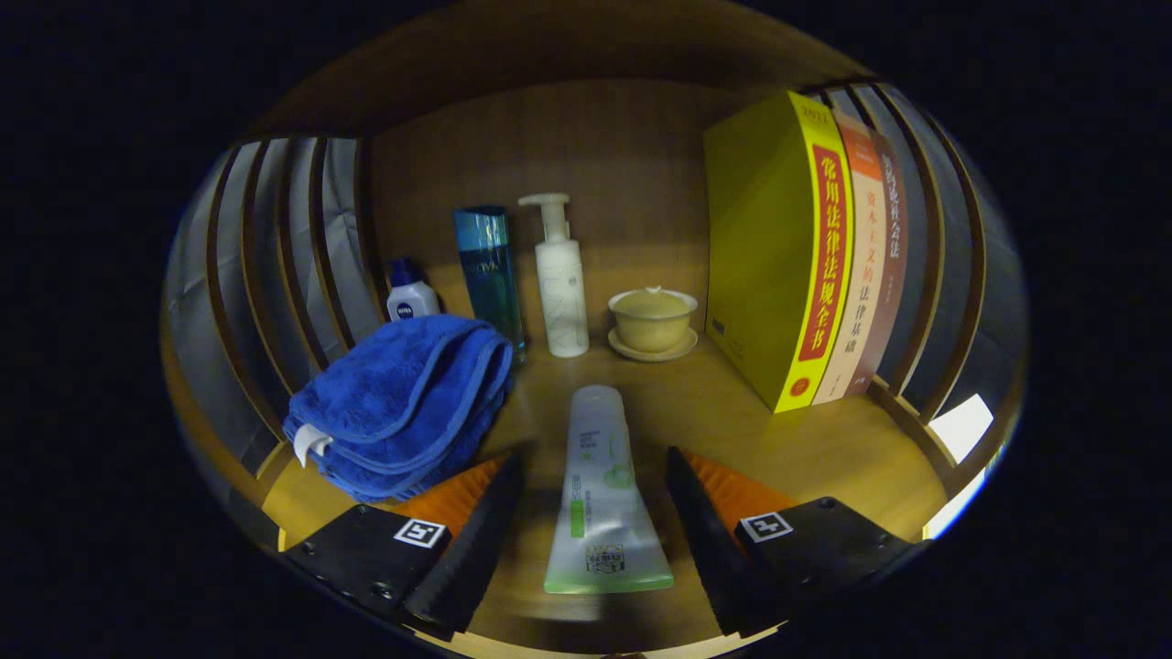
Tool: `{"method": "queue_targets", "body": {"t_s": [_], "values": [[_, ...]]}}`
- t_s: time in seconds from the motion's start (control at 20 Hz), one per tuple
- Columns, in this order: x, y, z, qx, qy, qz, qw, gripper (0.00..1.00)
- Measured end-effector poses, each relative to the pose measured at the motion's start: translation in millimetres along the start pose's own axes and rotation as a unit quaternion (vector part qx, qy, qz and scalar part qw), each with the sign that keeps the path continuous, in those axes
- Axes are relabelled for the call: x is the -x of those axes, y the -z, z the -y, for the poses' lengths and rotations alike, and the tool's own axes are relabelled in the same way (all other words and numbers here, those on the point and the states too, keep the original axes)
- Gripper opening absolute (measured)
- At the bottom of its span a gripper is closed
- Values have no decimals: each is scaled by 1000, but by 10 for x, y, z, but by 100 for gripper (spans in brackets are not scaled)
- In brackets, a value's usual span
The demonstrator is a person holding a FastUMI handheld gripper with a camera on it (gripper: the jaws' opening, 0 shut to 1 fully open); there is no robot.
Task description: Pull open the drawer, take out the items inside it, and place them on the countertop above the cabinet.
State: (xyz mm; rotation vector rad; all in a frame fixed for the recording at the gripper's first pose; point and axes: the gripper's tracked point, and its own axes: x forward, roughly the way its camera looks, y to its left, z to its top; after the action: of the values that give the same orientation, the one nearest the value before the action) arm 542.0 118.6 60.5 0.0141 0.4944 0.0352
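Note:
A white and green squeeze tube (602, 494) lies flat on the wooden countertop (732, 412), its crimped end toward me and its cap pointing away. My gripper (595, 471) is open, with one black finger on each side of the tube and a gap between each finger and the tube. A folded blue towel (403, 403) rests on the counter just ahead of the left finger (481, 517).
Along the wooden back wall stand a small blue-capped white bottle (410, 295), a tall blue bottle (490, 270), a white pump bottle (560, 279) and a lidded yellow bowl on a saucer (653, 322). Three upright books (806, 256) stand at the right. Slatted sides close both ends.

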Motion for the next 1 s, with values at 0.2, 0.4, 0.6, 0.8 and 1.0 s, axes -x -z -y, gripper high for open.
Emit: {"method": "queue_targets", "body": {"t_s": [0.2,0.4,0.6,0.8,1.0], "values": [[450,-249,-153,14,-14,31,999,95],[954,-497,-224,31,-17,78,996,99],[1550,-616,-283,10,-34,103,994,99],[2113,-548,-229,27,-40,132,990,99],[2632,-314,-186,24,-51,155,986,99]]}}
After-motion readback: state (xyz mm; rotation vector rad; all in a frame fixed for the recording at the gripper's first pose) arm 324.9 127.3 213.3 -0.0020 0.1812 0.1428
